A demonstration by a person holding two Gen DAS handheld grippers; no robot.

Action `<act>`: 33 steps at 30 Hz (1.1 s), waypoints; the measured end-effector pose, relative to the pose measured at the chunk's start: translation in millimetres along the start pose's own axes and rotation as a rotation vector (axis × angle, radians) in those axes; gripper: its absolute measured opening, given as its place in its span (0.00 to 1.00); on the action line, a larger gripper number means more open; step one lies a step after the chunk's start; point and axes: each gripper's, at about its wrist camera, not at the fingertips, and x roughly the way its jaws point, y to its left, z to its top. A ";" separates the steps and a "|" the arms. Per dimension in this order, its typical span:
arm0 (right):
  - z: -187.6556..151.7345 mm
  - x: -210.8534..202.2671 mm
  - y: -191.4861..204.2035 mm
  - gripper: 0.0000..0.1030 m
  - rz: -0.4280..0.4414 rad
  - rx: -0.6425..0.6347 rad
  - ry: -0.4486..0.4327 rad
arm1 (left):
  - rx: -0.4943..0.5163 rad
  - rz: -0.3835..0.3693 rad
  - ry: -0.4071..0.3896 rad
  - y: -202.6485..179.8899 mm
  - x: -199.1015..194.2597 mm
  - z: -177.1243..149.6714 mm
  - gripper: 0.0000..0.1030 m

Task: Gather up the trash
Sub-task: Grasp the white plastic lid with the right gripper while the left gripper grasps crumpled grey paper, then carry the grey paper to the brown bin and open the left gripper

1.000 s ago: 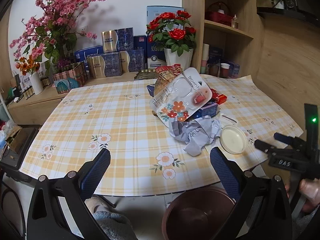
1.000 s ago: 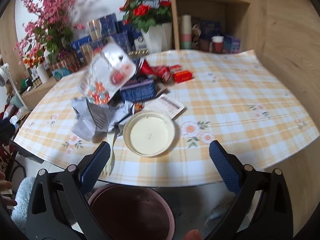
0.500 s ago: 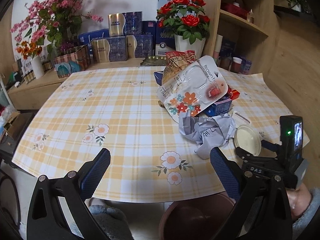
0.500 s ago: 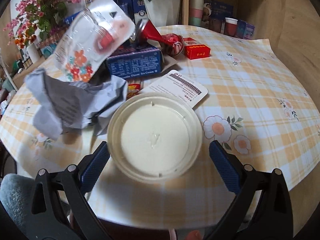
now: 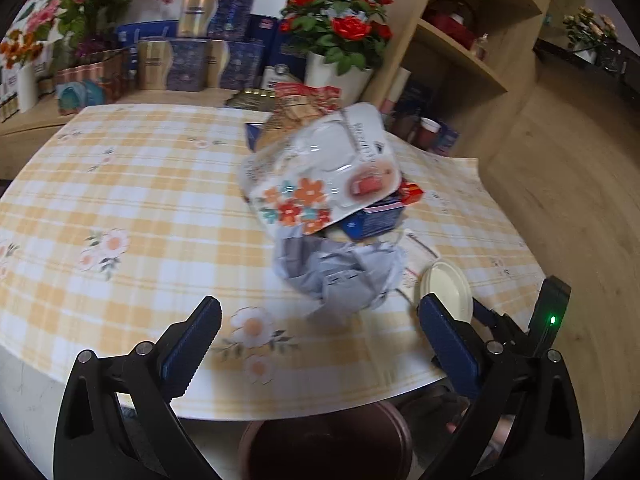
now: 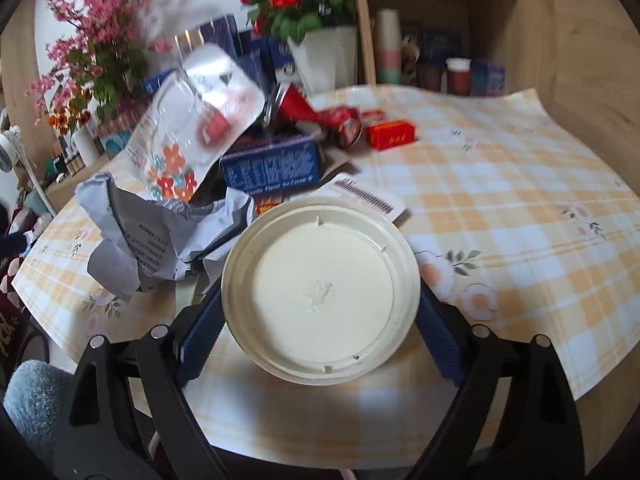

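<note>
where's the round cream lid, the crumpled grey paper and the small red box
round cream lid (image 6: 320,292): right wrist view, centre of its flat face
crumpled grey paper (image 6: 136,236): right wrist view, printed fold in the middle
small red box (image 6: 391,134): right wrist view, its front face

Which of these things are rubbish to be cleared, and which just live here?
Rubbish: round cream lid, crumpled grey paper, flowered plastic pack, blue carton, crushed red can, small red box.

Not rubbish: rose pot, pink blossoms, gift boxes.

Red roses (image 5: 336,4) behind a plaid tablecloth (image 5: 132,200).
</note>
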 end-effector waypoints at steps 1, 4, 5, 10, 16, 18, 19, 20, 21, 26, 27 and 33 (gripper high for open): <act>-1.1 -1.1 -2.0 0.85 0.002 0.000 -0.010 | 0.015 0.001 0.003 -4.5 3.9 1.1 0.93; -4.8 -4.1 -8.7 0.85 0.009 0.015 -0.022 | 0.073 0.014 0.014 -19.4 20.4 5.5 0.93; -4.0 -3.4 -11.7 0.85 0.010 0.025 -0.022 | 0.083 0.017 0.019 -23.7 27.0 7.2 0.93; -3.3 -8.4 -18.5 0.85 0.024 0.065 -0.037 | 0.055 0.044 0.027 -28.3 53.4 16.4 0.89; -3.4 -11.6 -15.2 0.85 0.044 0.056 -0.041 | 0.086 0.083 0.059 -31.9 81.0 18.6 0.62; -2.9 -13.2 -13.4 0.85 0.046 0.047 -0.044 | 0.149 0.137 0.084 -36.2 87.3 17.1 0.38; -2.1 -14.4 -12.7 0.85 0.045 0.043 -0.047 | 0.160 0.130 0.074 -36.3 85.6 17.3 0.37; -0.6 -16.9 -11.6 0.85 0.045 0.040 -0.053 | 0.149 0.109 0.064 -33.6 81.4 18.8 0.37; 0.3 -19.4 -10.7 0.85 0.045 0.039 -0.059 | 0.139 0.094 0.059 -30.7 78.1 20.2 0.35; 3.3 -37.0 -3.8 0.85 0.049 0.011 -0.083 | 0.091 0.059 -0.001 -15.2 42.5 31.1 0.34; 2.7 -41.9 -1.8 0.85 0.050 0.005 -0.087 | 0.089 0.056 -0.011 -14.6 36.1 31.8 0.34; -7.7 -69.5 7.9 0.85 0.032 -0.014 -0.089 | 0.091 0.064 -0.070 -6.5 -5.3 28.1 0.34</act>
